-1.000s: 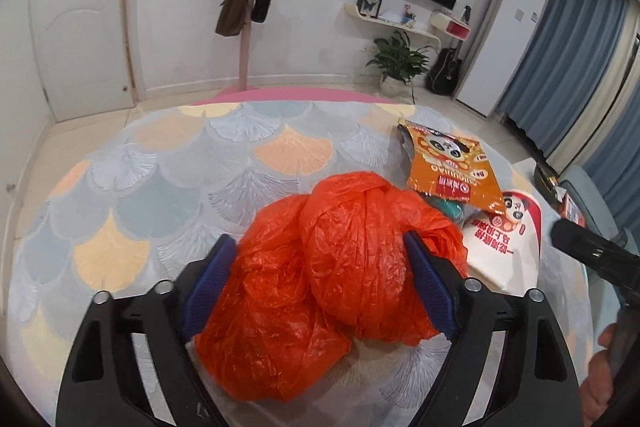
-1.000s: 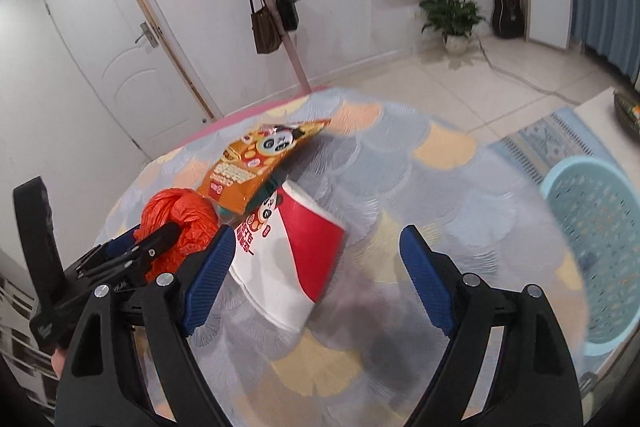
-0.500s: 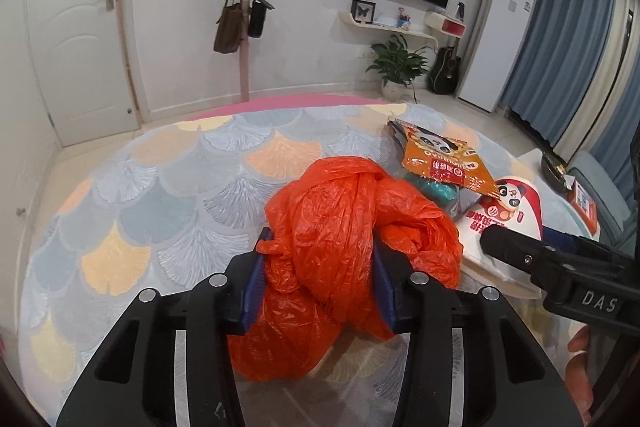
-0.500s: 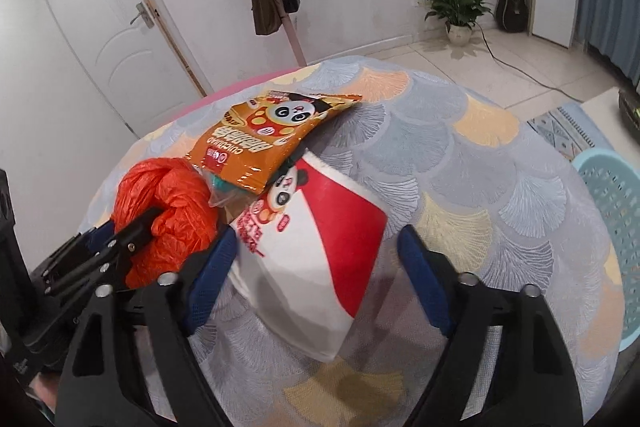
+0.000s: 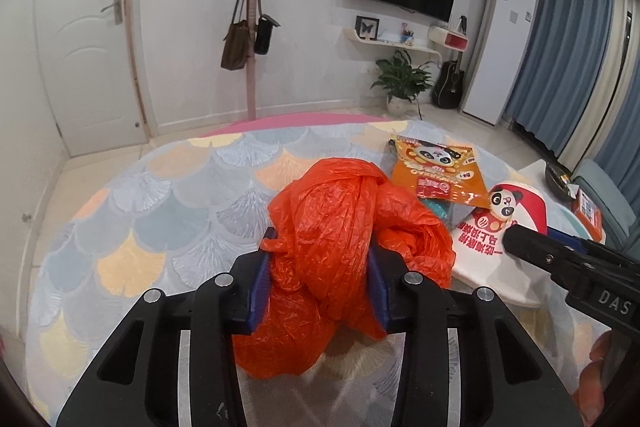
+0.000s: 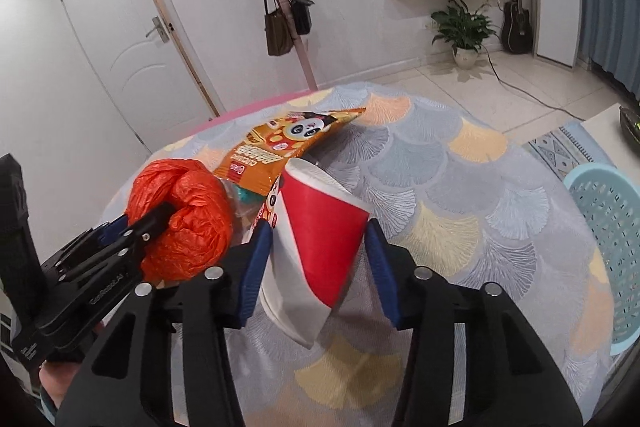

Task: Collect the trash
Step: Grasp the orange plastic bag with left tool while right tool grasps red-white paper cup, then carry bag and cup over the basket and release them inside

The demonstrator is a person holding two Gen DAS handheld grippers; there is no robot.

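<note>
My left gripper [image 5: 318,279] is shut on a crumpled orange plastic bag [image 5: 340,227] on the scallop-patterned table [image 5: 160,211]. The bag also shows in the right wrist view [image 6: 182,215], with the left gripper [image 6: 132,231] clamped on it. My right gripper [image 6: 318,259] has its blue pads against both sides of a red and white paper cup [image 6: 316,231] that lies on its side. The cup also shows in the left wrist view [image 5: 500,227]. An orange panda snack packet [image 5: 434,171] lies behind them and also shows in the right wrist view [image 6: 288,143].
A light blue plastic basket [image 6: 608,243] stands on the floor to the right of the table. A teal object [image 5: 438,209] lies under the snack packet. A low white table with a dark dish [image 5: 558,177] stands at the far right.
My left gripper closed on the orange bag and squeezed it. My right gripper moved forward around the paper cup and narrowed until its pads met the cup's sides.
</note>
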